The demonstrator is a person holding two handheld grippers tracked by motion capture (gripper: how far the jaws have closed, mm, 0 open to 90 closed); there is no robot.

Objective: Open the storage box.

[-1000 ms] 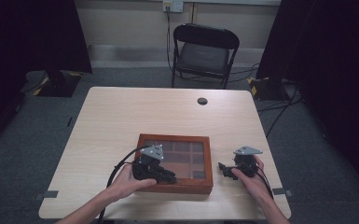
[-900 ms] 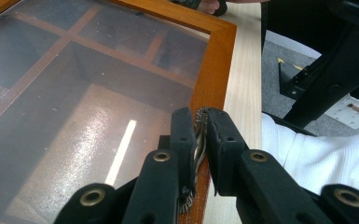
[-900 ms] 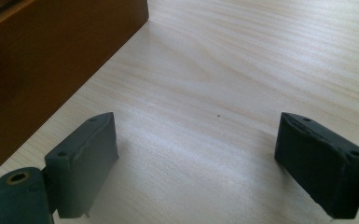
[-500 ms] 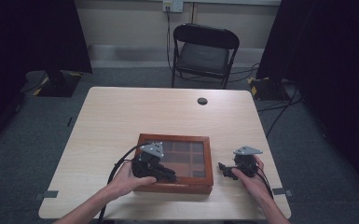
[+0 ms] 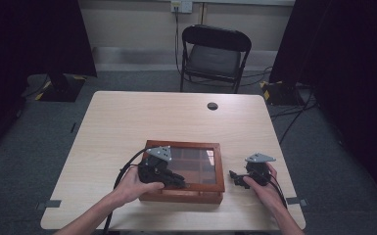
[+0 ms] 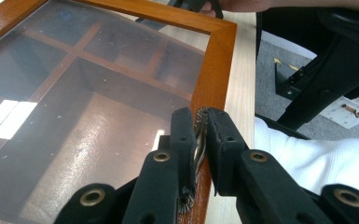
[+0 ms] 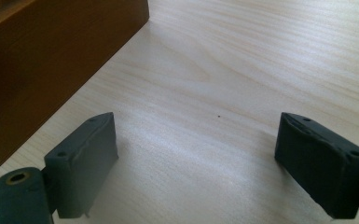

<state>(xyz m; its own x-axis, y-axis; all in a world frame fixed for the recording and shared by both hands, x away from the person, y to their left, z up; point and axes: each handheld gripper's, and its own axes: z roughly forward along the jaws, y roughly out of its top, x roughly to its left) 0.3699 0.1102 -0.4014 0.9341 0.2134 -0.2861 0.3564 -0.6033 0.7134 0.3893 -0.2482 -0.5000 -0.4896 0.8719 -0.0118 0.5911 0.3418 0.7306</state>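
Left gripper [image 6: 199, 135] is pinched on a small metal latch [image 6: 199, 128] at the near edge of the wooden box [image 5: 183, 194], near middle of the table [image 5: 127, 117]. Lid looks closed (opening presumably pending). Right gripper [image 7: 196, 163] rests wide open, empty, beside the box's right wall, seen close in its own view.

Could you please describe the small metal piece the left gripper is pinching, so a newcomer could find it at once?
On the table lies a glass-lidded wooden box. On its front frame edge, nearest the person, sits a small ridged metal latch, pinched by the left gripper. It is the only metal piece on that wood.
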